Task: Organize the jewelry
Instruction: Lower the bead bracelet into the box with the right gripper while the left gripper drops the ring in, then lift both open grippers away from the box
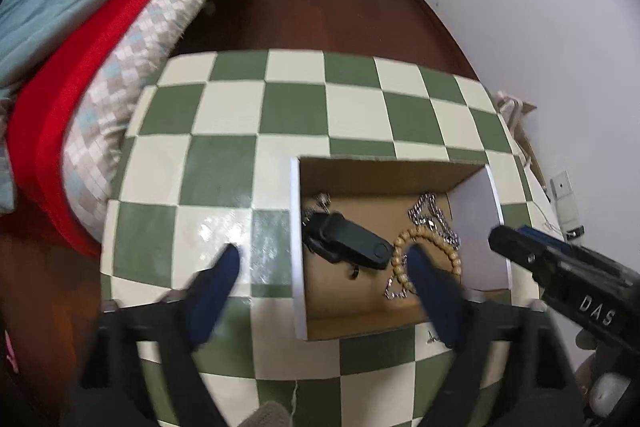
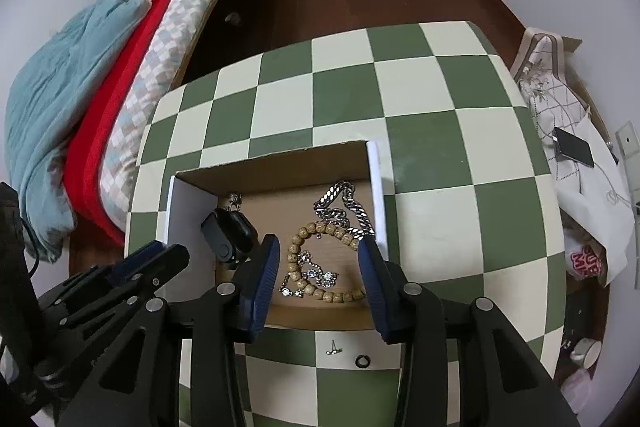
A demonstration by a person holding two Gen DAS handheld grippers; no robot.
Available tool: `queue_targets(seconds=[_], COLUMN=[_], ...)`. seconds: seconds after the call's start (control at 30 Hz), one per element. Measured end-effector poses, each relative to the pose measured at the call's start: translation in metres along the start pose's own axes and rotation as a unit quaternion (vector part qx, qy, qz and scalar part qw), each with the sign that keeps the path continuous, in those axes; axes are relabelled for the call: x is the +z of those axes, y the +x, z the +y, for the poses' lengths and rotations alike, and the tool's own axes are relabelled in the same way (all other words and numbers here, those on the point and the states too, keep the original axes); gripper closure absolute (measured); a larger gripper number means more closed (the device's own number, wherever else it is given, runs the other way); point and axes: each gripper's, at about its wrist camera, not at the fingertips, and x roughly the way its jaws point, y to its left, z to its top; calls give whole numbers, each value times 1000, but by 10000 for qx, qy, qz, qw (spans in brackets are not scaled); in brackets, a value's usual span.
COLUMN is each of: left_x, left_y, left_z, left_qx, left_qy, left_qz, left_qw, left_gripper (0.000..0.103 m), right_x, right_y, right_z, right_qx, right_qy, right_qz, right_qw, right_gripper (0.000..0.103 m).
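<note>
You can read white letters "DAS" on the black body of the right tongs (image 1: 516,239), seen from your left wrist camera. From your right wrist camera, a white bag (image 2: 592,255) off the table's right edge carries red block lettering, only partly showing: something like "SUP" over "ME", cut off and too crumpled to read for sure. No other readable text shows.

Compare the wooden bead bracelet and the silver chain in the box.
The wooden bead bracelet is tan, made of round beads; the silver chain is shiny metal with flat links. The bracelet lies as an open loop nearer the camera; the chain sits bunched toward the back. Both rest inside the cardboard box.
</note>
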Motion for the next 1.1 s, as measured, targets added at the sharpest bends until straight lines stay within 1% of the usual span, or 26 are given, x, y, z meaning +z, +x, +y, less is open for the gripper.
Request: queue_targets(seconds=[0.07,0.1,0.13,0.23,0.3,0.33,0.37,0.4,0.43,0.53,0.57,0.67,0.87,1.1], left_x=[1,2,2,0,-3,-5,-7,-9,-12,-20,-22,-29,-45,-60], left_y=[-4,-5,-7,-13,-15,-16,-18,-19,-22,-28,-31,-41,-70,-105], left_z=[2,3,3,3,4,4,4,4,5,4,3,2,-1,-6], left_qx=[138,197,323,707,891,937,990,1020,1076,1156,1182,1265,1314,1258], left_qy=[-10,8,50,175,220,229,253,259,266,305,333,363,404,395], left_qz=[-60,-82,-137,-359,-462,-490,-529,-547,-589,-700,-745,-868,-1161,-1507], left_qw=[9999,9998,9994,9967,9947,9941,9934,9929,9921,9904,9896,9875,9837,9797], left_gripper=[12,4,0,0,0,0,0,0,0,0,0,0,0,0], right_x=[-2,-3,-4,-10,-15,-18,-21,-24,-28,-37,-40,-48,-61,-81], right_y=[-4,-5,-6,-7,-6,-7,-7,-7,-7,-10,-13,-23,-51,-93], right_z=[-1,-1,-1,-1,1,2,5,7,9,13,15,18,24,33], right_qx=[-85,-136,-191,-363,-523,-669,-797,-927,-1049,-1198,-1257,-1378,-1442,-1455], right_qy=[7,-10,-20,-70,-136,-207,-282,-354,-417,-519,-559,-619,-662,-699], right_qz=[-65,-81,-96,-98,-100,-135,-168,-186,-193,-248,-302,-475,-827,-1282], right_qw=[9999,9999,9998,9993,9985,9975,9963,9949,9934,9911,9900,9874,9839,9785], right_gripper=[55,54,52,48,34,19,7,4,4,3,0,0,0,0])
